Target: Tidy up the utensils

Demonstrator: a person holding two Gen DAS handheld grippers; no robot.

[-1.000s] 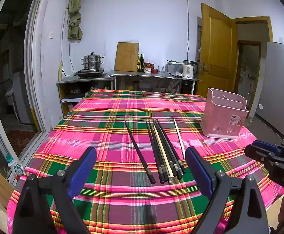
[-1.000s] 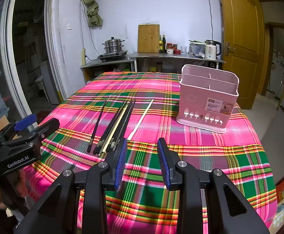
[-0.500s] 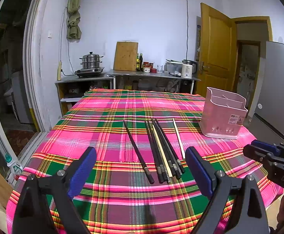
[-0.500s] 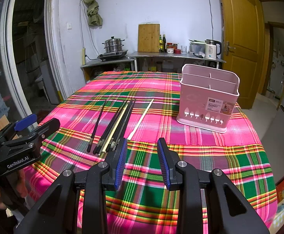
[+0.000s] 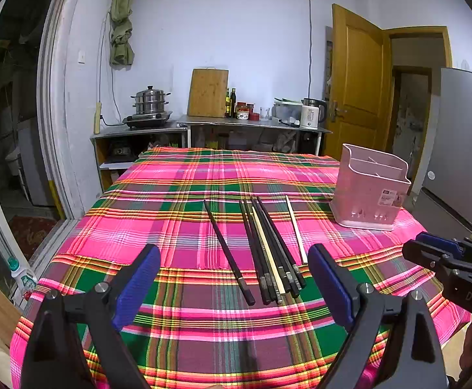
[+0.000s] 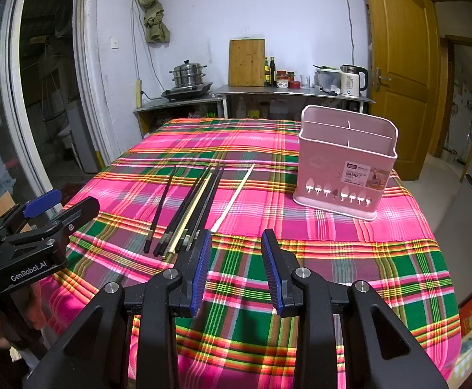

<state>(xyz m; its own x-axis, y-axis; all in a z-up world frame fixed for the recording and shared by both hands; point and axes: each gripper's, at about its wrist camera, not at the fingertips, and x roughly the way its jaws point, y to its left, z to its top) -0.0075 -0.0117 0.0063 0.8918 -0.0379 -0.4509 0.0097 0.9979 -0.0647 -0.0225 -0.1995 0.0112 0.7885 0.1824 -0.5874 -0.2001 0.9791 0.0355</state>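
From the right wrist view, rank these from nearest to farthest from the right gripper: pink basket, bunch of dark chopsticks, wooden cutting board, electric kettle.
From the right gripper:
1. Bunch of dark chopsticks, just ahead to the left on the tablecloth.
2. Pink basket, farther ahead to the right, standing upright.
3. Electric kettle and wooden cutting board, both on the back counter; too close to call.

Right tool (image 6: 234, 269) parted and empty, chopsticks (image 6: 189, 207) beside pink basket (image 6: 344, 165) on plaid tablecloth (image 6: 333, 259)

I see beyond my desk's far edge: steel counter (image 6: 296, 92) | steamer pot (image 6: 189, 73) | cutting board (image 6: 246, 62) against wall | white kettle (image 6: 351, 81) | yellow door (image 6: 398, 64).
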